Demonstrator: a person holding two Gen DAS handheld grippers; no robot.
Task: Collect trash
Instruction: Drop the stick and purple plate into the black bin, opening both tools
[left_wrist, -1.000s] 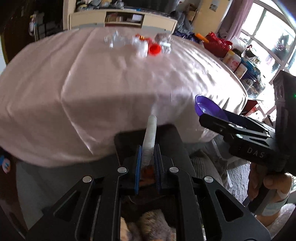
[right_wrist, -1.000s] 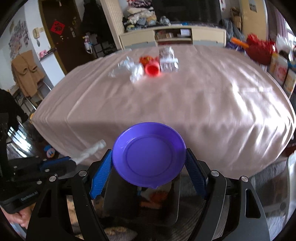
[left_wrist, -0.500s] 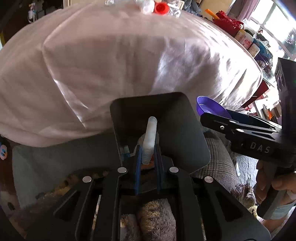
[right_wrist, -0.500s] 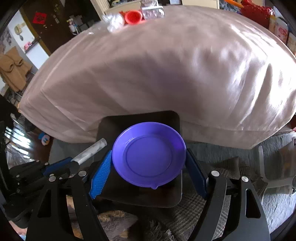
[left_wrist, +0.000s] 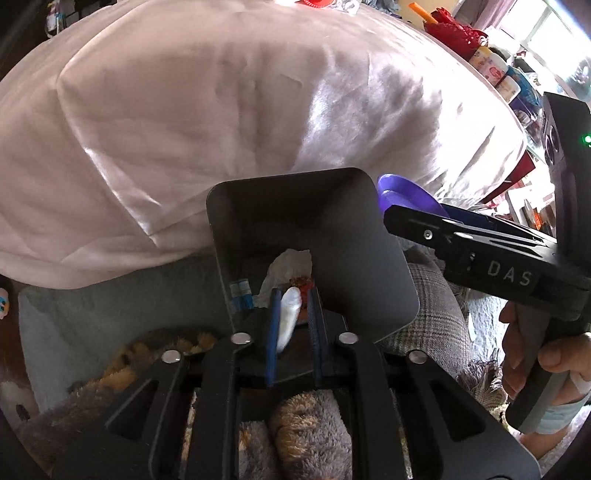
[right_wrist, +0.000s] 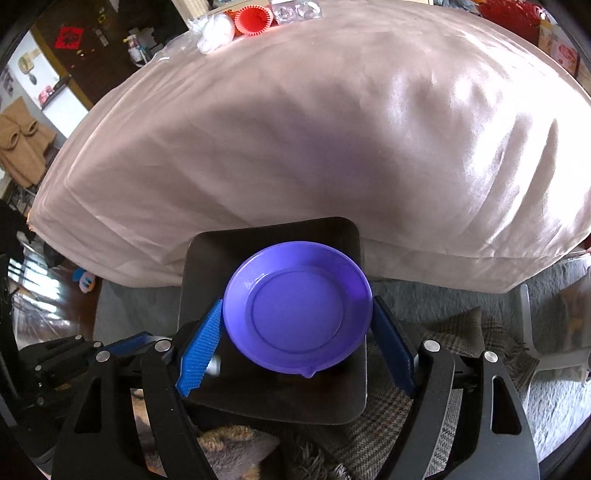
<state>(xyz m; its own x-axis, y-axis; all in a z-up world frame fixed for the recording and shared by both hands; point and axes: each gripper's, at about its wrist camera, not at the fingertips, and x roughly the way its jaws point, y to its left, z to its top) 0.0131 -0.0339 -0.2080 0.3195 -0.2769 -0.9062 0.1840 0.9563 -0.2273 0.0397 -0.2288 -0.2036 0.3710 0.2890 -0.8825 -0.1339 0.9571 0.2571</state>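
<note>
My left gripper (left_wrist: 293, 291) points down into a dark grey bin (left_wrist: 325, 192) below the table edge. Its jaws are opening: a white plastic tube (left_wrist: 287, 314) leans on the left pad, with a gap to the right pad. Crumpled white tissue (left_wrist: 291, 260) and orange scraps lie in the bin. My right gripper (right_wrist: 297, 301) holds a purple plate (right_wrist: 295, 306) over the bin (right_wrist: 207, 266). Its jaws are opening too, though both pads still touch the plate's rim. The left gripper (right_wrist: 122, 347) shows at lower left in the right wrist view.
The table under a pink cloth (right_wrist: 314, 140) fills the upper view. At its far edge lie a red fluted cup (right_wrist: 255, 18), a white bag (right_wrist: 216, 31) and clear plastic. A plaid cloth (right_wrist: 443, 354) and furry items surround the bin. A hand (left_wrist: 546, 365) grips the right tool.
Both grippers sank from table height to just over the bin and tipped downward. The left jaws parted and the tube slid lower between them. The plate stays between the right pads.
</note>
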